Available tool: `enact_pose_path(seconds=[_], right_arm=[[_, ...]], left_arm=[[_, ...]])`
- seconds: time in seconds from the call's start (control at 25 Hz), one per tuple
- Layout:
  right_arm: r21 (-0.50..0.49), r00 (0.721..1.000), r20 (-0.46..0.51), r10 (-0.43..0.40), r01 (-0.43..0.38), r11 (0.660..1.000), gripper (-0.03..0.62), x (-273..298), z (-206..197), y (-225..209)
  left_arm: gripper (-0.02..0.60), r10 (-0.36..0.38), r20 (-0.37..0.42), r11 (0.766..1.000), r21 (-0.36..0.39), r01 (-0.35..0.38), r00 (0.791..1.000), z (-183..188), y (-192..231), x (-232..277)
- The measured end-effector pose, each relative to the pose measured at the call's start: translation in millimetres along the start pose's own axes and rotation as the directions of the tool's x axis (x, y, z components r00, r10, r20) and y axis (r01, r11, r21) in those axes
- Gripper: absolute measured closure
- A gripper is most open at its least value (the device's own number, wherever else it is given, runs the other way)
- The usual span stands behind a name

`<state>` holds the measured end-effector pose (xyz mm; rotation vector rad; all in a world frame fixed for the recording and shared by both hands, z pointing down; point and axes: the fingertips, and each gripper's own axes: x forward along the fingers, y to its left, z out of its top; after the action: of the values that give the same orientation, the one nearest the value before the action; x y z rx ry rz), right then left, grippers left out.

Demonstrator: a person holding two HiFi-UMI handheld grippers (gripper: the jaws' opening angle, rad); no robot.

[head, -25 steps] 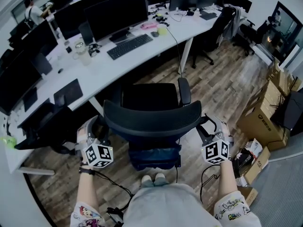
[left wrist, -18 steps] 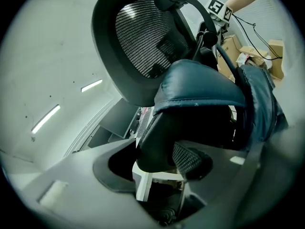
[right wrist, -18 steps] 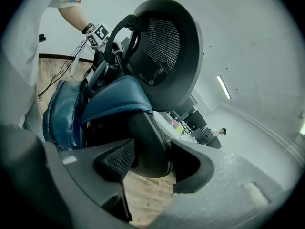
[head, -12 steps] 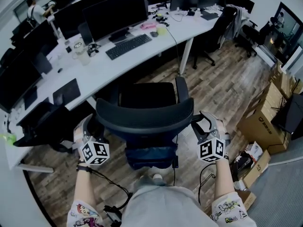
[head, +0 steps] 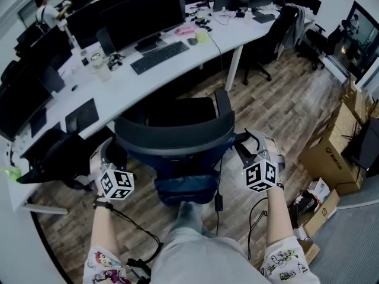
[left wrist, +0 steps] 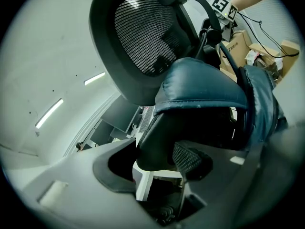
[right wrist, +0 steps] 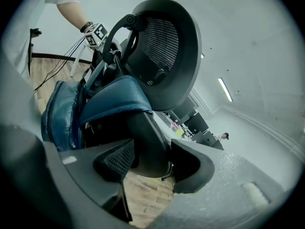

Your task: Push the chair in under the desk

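Observation:
A black office chair (head: 174,139) with a mesh backrest and a blue lumbar cushion (head: 183,188) stands in front of the white desk (head: 136,81), its seat partly beneath the desk's edge. My left gripper (head: 112,157) is shut on the left side strut of the chair's back. In the left gripper view the gripper (left wrist: 159,161) has that black strut between its pads, under the cushion (left wrist: 205,87). My right gripper (head: 246,148) is shut on the right strut. The right gripper view shows the gripper (right wrist: 150,159) clamped round it, below the backrest (right wrist: 162,46).
Monitors (head: 142,13) and a keyboard (head: 160,58) sit on the desk. Another black chair (head: 50,158) stands at the left, and one more (head: 278,28) at the far right. Cardboard boxes (head: 328,152) are stacked on the right. A cable (head: 142,229) trails over the wooden floor.
The chair has rolled forward towards the desk, its seat further beneath the edge. Both grippers have moved forward with it, still gripping the back.

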<state>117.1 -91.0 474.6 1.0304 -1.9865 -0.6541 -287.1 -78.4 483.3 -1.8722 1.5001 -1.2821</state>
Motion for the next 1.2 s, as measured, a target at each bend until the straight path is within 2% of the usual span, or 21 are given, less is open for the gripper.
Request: enact_pose_path(seconds=[0.52, 1.0, 1.2], right_arm=[[0.023, 1.0, 0.015, 0.005, -0.005, 1.0, 0.353, 53.1, -12.4, -40.4], [0.028, 0.999, 0.021, 0.029, -0.029, 0.999, 0.35, 115.7, -22.7, -83.1], [0.02, 0.999, 0.031, 0.031, -0.032, 0.999, 0.349, 139.6, -27.3, -103.9]], left_arm=[[0.334, 0.031, 0.005, 0.999, -0.026, -0.031, 0.999, 18.9, 11.8, 41.5], [0.333, 0.06, -0.042, 0.997, -0.042, -0.061, 0.997, 36.5, 26.9, 97.5], [0.334, 0.084, -0.03, 0.995, -0.046, -0.085, 0.996, 46.7, 32.6, 113.7]])
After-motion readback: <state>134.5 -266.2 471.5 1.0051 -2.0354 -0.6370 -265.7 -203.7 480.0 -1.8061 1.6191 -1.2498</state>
